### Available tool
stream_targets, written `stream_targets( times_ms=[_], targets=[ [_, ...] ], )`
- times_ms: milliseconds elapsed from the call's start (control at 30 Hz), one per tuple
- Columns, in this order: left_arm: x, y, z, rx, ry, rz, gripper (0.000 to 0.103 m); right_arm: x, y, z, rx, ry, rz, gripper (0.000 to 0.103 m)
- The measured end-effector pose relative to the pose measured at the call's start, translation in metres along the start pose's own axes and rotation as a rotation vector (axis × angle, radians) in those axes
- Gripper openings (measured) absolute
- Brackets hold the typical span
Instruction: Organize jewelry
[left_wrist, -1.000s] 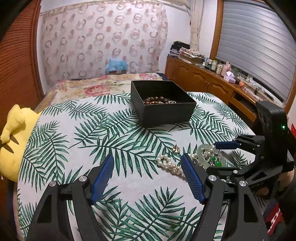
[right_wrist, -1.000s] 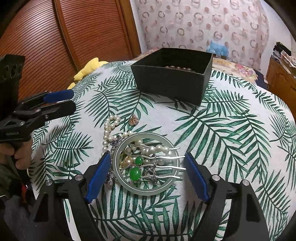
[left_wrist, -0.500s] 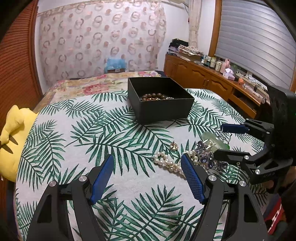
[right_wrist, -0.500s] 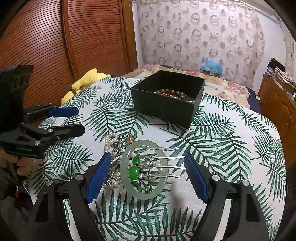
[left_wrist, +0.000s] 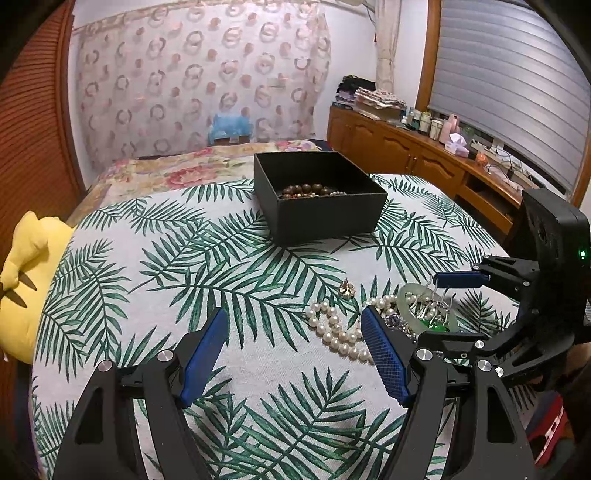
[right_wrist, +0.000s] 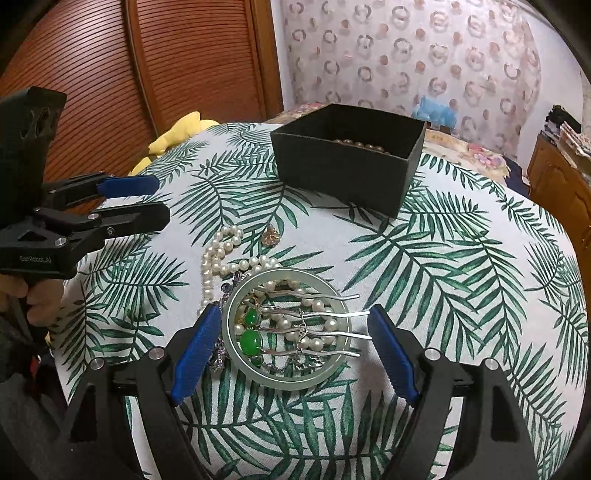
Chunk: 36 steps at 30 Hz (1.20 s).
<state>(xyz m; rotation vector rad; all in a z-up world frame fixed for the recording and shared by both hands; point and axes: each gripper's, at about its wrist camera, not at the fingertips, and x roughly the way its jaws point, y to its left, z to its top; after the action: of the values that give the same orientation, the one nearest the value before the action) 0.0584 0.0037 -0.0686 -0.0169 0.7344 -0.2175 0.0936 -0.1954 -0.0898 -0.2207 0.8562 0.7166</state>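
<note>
A pile of jewelry lies on the leaf-print cloth: a pale jade bangle (right_wrist: 341, 314) around a silver hair comb with green stones (right_wrist: 251, 338), a white pearl necklace (right_wrist: 216, 254) and a small gold flower piece (right_wrist: 271, 234). My right gripper (right_wrist: 293, 345) is open, its jaws low on either side of the bangle. My left gripper (left_wrist: 293, 350) is open and empty, just left of the pearls (left_wrist: 334, 332). A black box (left_wrist: 319, 197) holding brown beads (left_wrist: 306, 190) stands beyond the pile.
A yellow plush toy (left_wrist: 22, 280) lies at the table's left edge. A wooden sideboard (left_wrist: 424, 158) with bottles runs along the right wall. A bed with floral cover (left_wrist: 192, 166) is behind the table. Bare cloth lies left of the pile.
The right gripper has come down closer over the bangle and comb after lifting back a little. The left gripper has drifted slightly; the jewelry has not moved.
</note>
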Motion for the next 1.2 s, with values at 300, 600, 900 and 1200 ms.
stream_targets(
  times_ms=[300,600,900,1200],
  targets=[
    [0.0,-0.003,-0.001,0.009,0.006,-0.004,0.071,-0.003,-0.001,0.0,-0.009,0.0,-0.009,0.084],
    [0.001,-0.004,-0.001,0.012,0.008,-0.005,0.071,-0.02,0.003,-0.005,-0.036,-0.054,-0.08,0.084],
    [0.003,-0.006,-0.003,0.014,0.013,-0.009,0.071,-0.017,0.026,-0.004,-0.091,-0.028,-0.017,0.03],
    [0.004,-0.008,-0.006,0.012,0.014,-0.013,0.071,-0.002,0.045,0.009,-0.17,0.016,-0.056,0.021]
  ],
)
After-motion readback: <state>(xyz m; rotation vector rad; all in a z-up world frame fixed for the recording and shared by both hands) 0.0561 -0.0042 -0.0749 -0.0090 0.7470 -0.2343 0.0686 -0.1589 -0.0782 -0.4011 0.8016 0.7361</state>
